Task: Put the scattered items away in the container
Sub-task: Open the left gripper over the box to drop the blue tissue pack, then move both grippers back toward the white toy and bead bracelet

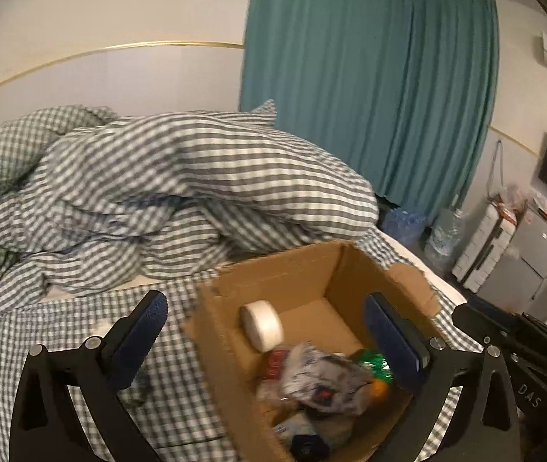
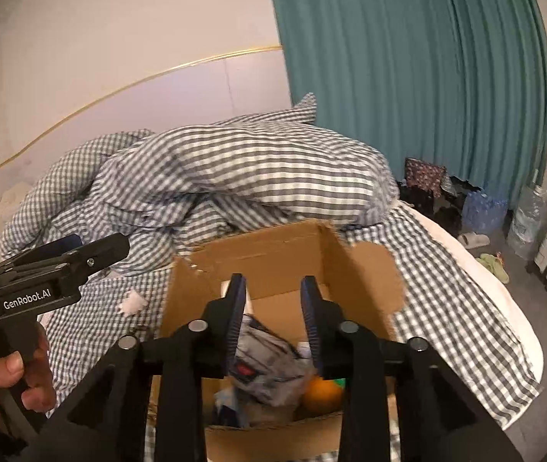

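Two hand-held grippers hover over the cardboard box (image 1: 273, 281) on the checked bed (image 2: 446, 269), the left hand-held gripper (image 1: 269, 331) spread wide and empty, the right hand-held gripper (image 2: 273, 304) partly parted and empty, with a tape roll (image 1: 262, 323), crumpled wrappers (image 1: 323, 381) and an orange (image 2: 321, 394) inside.

Teal curtain (image 1: 369, 88) beside pale wall (image 1: 119, 11); rumpled gingham duvet (image 1: 165, 177) on bed.
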Demonstrator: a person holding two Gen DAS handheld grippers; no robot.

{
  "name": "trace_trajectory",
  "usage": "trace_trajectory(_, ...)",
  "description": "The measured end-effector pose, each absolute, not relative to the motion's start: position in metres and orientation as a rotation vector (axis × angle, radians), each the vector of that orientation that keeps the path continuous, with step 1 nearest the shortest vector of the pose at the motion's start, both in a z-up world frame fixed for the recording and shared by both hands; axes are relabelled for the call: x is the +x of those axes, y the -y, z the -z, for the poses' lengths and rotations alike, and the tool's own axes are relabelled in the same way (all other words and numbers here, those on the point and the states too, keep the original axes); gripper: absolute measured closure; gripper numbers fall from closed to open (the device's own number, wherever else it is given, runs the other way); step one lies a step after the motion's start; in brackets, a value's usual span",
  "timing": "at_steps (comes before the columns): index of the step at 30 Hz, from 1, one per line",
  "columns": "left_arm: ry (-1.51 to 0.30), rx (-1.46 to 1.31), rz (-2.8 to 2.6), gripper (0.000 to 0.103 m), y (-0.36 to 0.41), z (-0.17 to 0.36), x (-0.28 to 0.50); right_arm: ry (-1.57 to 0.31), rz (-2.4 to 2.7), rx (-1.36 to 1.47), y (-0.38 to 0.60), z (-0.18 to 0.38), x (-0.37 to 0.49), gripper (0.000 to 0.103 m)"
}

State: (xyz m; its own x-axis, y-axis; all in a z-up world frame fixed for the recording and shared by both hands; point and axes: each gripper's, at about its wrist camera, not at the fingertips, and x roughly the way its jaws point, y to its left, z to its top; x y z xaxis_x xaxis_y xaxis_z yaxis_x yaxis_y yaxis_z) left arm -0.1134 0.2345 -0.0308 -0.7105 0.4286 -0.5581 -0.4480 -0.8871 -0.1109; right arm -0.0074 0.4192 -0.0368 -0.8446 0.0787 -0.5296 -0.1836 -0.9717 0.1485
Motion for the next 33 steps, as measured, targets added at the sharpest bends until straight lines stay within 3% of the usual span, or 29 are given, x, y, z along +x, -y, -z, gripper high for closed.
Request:
trace_trajectory(1,-0.044,-0.817,-2.553,0.0,-0.224,0.03,-0.114,-0.29,-2.886,-0.815,-0.413,0.037,-0.009,0.07)
trace_trajectory(3,-0.043,-0.82,-2.589,0.0,-0.205,0.029,-0.116,-0.282,-2.902,-0.815,-0.398,0.035,-0.014,0.049)
trace_trajectory(5,-0.035,-0.823,-2.625,0.0,-0.184,0.028,-0.117,-0.27,-2.914,-0.806,-0.385,0.033,-0.018,0.01)
trace_trajectory(7,-0.029,-0.826,-2.668,0.0,-0.161,0.026,-0.12,-0.25,-2.916,-0.785,-0.371,0.031,-0.02,0.002)
trace_trajectory(22,0.065,-0.893,-2.888,0.0,-0.007,0.045,-0.14,-0.117,-3.017,-0.89,-0.257,0.042,-0.081,0.0)
trace_trajectory(33,0.111,-1.025,-2.892,0.0,0.043,0.098,-0.179,0.06,-3.07,-1.081,-0.185,0.095,-0.138,0.0)
